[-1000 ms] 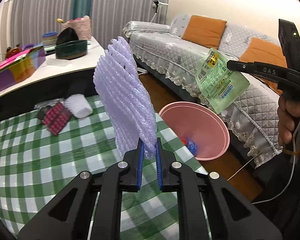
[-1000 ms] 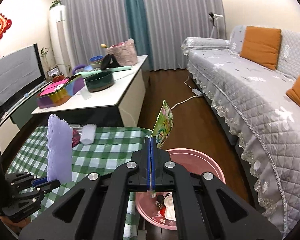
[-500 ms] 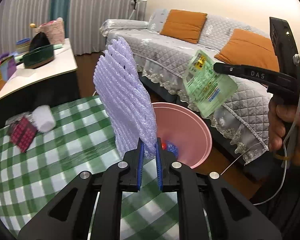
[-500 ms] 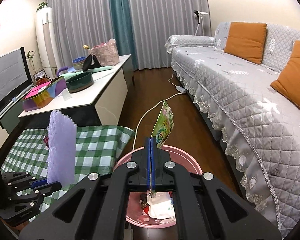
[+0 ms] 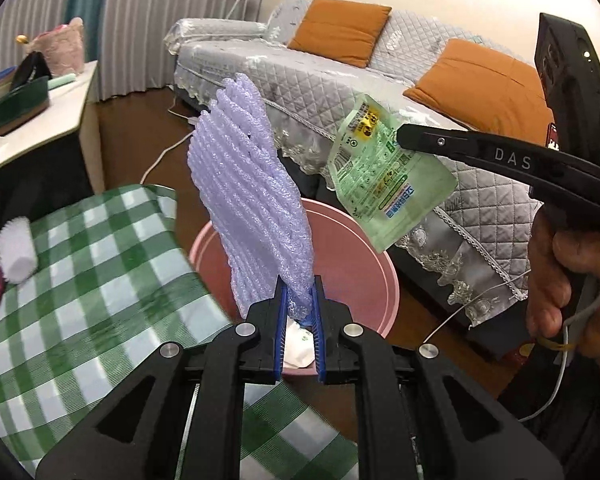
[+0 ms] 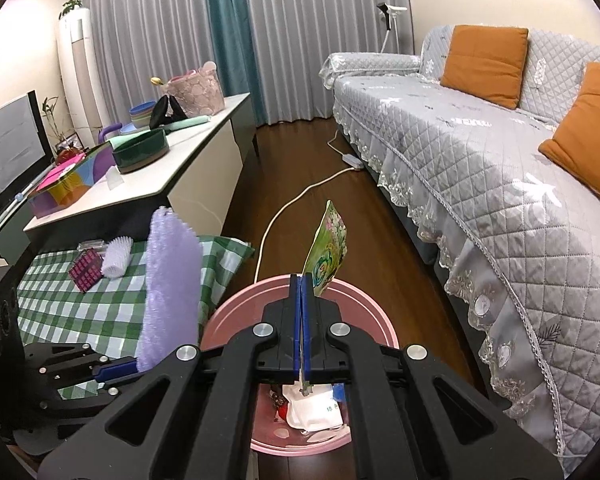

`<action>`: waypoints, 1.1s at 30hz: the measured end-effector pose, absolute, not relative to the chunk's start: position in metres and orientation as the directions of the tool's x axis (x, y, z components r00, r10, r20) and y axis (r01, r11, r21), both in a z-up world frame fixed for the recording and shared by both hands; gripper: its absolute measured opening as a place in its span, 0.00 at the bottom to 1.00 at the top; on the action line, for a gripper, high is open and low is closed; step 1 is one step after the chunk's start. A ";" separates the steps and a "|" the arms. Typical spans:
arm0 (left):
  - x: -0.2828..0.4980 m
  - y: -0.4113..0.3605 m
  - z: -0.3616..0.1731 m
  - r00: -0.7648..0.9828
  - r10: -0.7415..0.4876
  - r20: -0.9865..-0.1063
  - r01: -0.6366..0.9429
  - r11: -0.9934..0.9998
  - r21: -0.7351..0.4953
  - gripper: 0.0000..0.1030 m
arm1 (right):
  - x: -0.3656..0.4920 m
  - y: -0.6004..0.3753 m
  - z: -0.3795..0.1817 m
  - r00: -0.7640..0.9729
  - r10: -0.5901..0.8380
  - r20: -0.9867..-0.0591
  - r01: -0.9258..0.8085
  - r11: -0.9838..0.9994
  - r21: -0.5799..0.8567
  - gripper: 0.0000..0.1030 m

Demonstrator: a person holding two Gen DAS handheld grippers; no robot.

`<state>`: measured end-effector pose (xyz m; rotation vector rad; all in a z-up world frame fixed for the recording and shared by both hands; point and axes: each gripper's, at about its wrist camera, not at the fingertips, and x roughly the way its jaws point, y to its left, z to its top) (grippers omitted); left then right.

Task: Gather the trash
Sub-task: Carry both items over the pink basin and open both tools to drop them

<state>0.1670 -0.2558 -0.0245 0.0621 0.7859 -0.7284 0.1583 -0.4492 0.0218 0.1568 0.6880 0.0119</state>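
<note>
— Two pieces of trash are up in the air?
— Yes. Left tongs (image 5: 299, 292) pinch the lilac foam net (image 5: 252, 188); right tongs (image 6: 302, 292) are clamped on a green wrapper (image 6: 327, 254).
— Where exactly?
— Both above the pink bin (image 6: 236, 316), just beside the checkered desk (image 5: 80, 280).

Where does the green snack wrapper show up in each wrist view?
Left wrist: green snack wrapper upper right of centre, pinched by the right gripper.
Right wrist: centre, seen edge-on, rising from the shut jaws.
Shared landmark: pink bin below it.
</note>
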 end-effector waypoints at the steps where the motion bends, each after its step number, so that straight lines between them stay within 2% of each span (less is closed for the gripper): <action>1: 0.168 -0.258 -0.026 0.471 -0.580 -0.665 0.621 0.753 -0.216 0.11 | 0.159 -0.450 0.021 0.770 0.065 -0.635 0.040 0.988 0.150 0.01; 3: 0.172 -0.261 -0.030 0.443 -0.593 -0.672 0.629 0.740 -0.239 0.12 | 0.161 -0.449 0.018 0.760 0.063 -0.647 0.041 0.989 0.144 0.03; 5: 0.177 -0.262 -0.036 0.432 -0.585 -0.687 0.617 0.747 -0.247 0.24 | 0.163 -0.451 0.016 0.752 0.024 -0.659 0.069 0.991 0.115 0.07; 6: 0.178 -0.262 -0.036 0.436 -0.581 -0.687 0.611 0.752 -0.248 0.33 | 0.163 -0.453 0.015 0.753 0.018 -0.658 0.078 0.990 0.117 0.15; 7: 0.178 -0.260 -0.037 0.440 -0.580 -0.686 0.606 0.756 -0.250 0.33 | 0.162 -0.455 0.016 0.754 0.016 -0.656 0.088 0.988 0.126 0.28; 9: 0.176 -0.256 -0.037 0.444 -0.579 -0.684 0.599 0.759 -0.254 0.33 | 0.160 -0.461 0.017 0.760 0.009 -0.649 0.112 0.983 0.145 0.46; 20: 0.156 -0.213 -0.013 0.522 -0.549 -0.653 0.555 0.800 -0.229 0.33 | 0.160 -0.444 0.025 0.776 0.043 -0.629 0.084 0.982 0.171 0.47; 24: 0.149 -0.184 -0.003 0.565 -0.523 -0.638 0.519 0.827 -0.217 0.28 | 0.161 -0.422 0.032 0.784 0.086 -0.615 0.041 0.981 0.190 0.47; 33: 0.145 -0.102 0.003 0.697 -0.391 -0.601 0.388 0.910 -0.143 0.27 | 0.175 -0.361 0.035 0.782 0.210 -0.587 -0.091 0.970 0.226 0.47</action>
